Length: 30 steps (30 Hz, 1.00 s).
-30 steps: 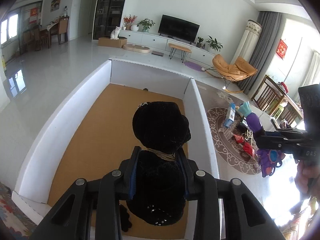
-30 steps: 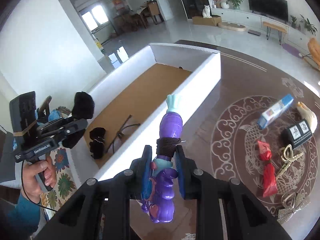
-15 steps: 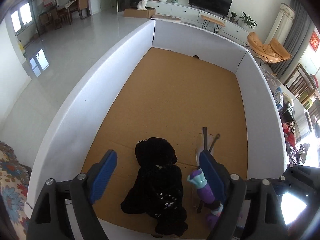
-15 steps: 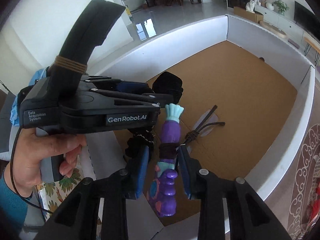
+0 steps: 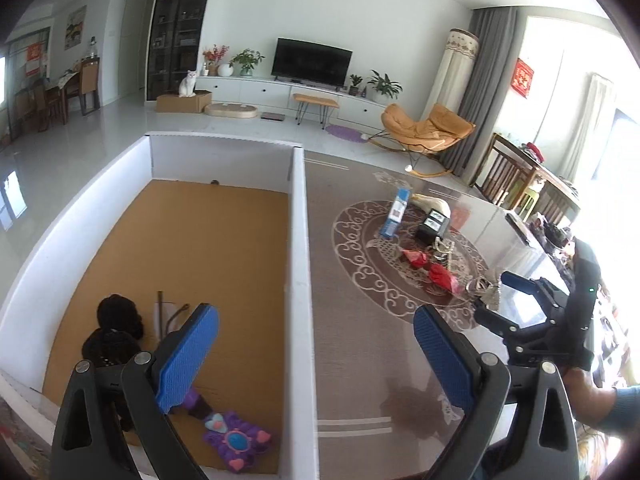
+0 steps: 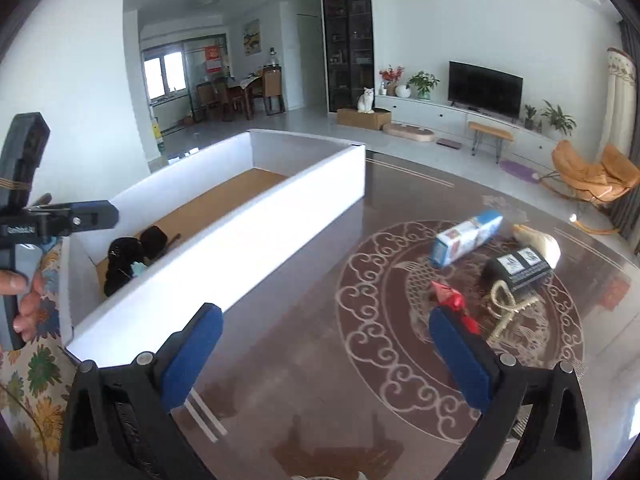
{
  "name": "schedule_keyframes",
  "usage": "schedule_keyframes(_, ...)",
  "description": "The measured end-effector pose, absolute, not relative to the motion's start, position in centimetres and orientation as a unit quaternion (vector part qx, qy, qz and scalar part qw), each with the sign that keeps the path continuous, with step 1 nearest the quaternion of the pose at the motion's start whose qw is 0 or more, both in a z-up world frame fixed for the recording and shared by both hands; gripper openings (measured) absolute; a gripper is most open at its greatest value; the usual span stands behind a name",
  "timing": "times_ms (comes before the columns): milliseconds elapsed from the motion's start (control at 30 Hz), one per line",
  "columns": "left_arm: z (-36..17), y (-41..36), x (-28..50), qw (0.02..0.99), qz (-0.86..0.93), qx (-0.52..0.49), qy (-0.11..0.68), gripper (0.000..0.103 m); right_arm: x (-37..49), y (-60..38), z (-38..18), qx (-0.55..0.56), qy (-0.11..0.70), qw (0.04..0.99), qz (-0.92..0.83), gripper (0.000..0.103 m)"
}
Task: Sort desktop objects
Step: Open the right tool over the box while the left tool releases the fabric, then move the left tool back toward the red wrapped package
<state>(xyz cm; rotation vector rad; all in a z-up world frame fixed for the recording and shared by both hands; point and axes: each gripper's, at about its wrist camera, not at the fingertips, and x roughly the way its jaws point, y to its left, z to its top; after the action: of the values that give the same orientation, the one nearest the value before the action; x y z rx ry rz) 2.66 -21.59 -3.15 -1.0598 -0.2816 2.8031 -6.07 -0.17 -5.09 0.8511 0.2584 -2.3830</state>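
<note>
Black plush (image 5: 114,334) & purple toy (image 5: 236,442), clamped a sec. ago, are now dropped in the white box (image 5: 298,240); left gripper (image 5: 316,354) and right gripper (image 6: 326,354) have just been opened, nothing between jaws. Left to sort: blue carton (image 6: 466,238), black box (image 6: 520,268), red wrapper (image 6: 452,300) etc., seen on glossy brown counter (image 6: 320,280). Bright living rm w/ TV (image 6: 485,78) is shown behind.
</note>
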Motion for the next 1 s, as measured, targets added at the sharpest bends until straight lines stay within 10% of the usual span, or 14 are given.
schedule_keyframes(367,-14.0,-3.4,-4.1,0.123,0.875,-0.468,-0.029,0.103,-8.8,20.4,-13.2,0.455,0.084,0.080,-0.883,0.103)
schedule_keyframes(1000,-18.1,0.1,-10.3,0.069,0.880,-0.468,0.036,0.103,-9.3,21.1,-13.4,0.457,0.047,0.076,-0.885,0.103)
